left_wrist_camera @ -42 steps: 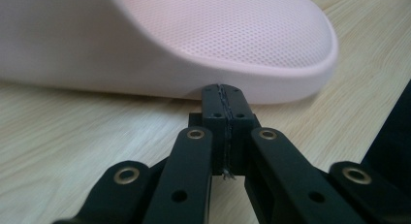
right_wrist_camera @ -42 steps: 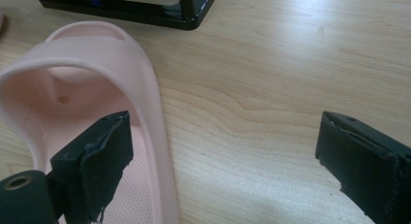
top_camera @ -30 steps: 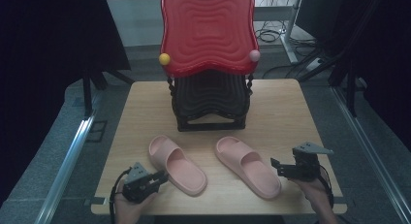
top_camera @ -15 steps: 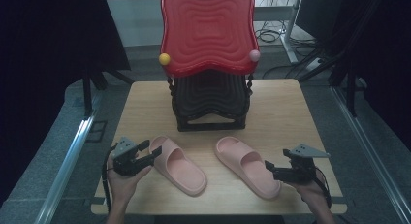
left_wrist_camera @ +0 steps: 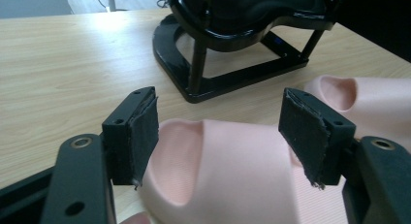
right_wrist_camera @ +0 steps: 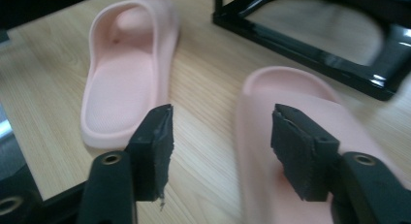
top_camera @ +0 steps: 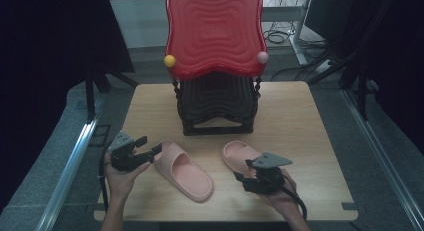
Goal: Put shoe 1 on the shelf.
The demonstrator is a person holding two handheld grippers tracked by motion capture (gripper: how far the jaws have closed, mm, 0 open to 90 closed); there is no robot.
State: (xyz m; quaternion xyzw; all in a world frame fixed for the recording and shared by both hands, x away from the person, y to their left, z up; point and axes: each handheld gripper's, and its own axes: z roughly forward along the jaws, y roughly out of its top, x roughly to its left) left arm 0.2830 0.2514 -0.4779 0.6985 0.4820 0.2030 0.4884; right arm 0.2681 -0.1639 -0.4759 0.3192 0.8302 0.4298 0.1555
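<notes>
Two pink slippers lie on the wooden table. My left gripper is at the left slipper's far end. Its jaws have just been opening and stand wide on either side of the strap, pads clear of it. My right gripper sits over the near end of the right slipper. Its jaws have just been closing. In the right gripper view the slipper's left edge lies between them: one pad is above the slipper, the other above bare wood, neither pressing.
A black stacked chair rack with a red wavy shell on top stands at the table's middle rear, just behind the slippers. Its glossy black base is close ahead of both grippers. Bare wood lies to the right.
My left gripper moved from the table's front edge out to the left slipper's far end and opened. My right gripper slid left over the right slipper's near end, its jaws narrowing.
</notes>
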